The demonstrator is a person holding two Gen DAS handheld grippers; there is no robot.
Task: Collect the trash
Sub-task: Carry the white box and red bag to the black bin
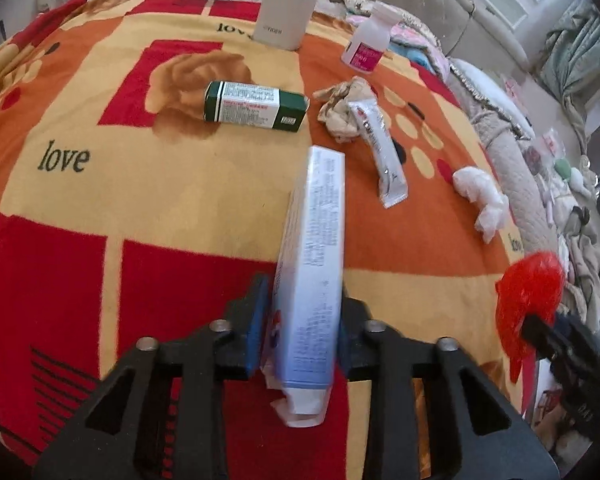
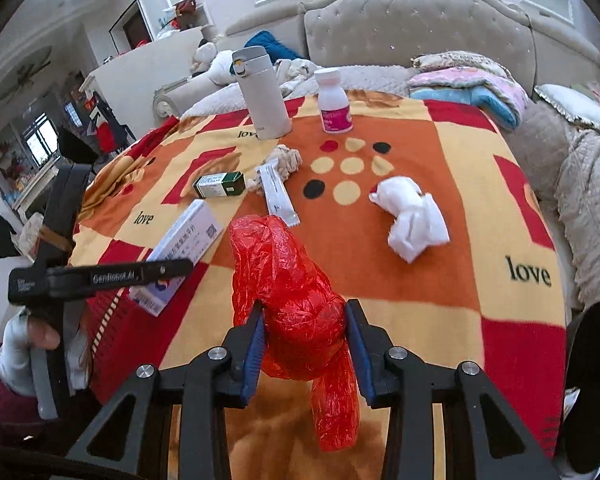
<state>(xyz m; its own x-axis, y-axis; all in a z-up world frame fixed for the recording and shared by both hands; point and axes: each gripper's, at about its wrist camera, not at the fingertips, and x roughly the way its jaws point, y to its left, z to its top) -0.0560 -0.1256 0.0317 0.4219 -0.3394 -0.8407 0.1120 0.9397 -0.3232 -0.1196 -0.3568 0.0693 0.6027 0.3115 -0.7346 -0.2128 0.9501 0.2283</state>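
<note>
Left gripper (image 1: 302, 344) pinches the near end of a white-and-blue medicine box (image 1: 314, 264), whose long body juts toward the far side above the patterned blanket (image 1: 100, 200). Right gripper (image 2: 305, 340) clamps a bunched red plastic bag (image 2: 290, 288), just right of the box. To bag the box well, the bag's mouth probably needs opening first; as gripped, it looks wadded shut. Farther off on the blanket lie a white tissue wad (image 2: 410, 216), a green box (image 1: 256, 107) and a sachet (image 1: 378, 152).
</note>
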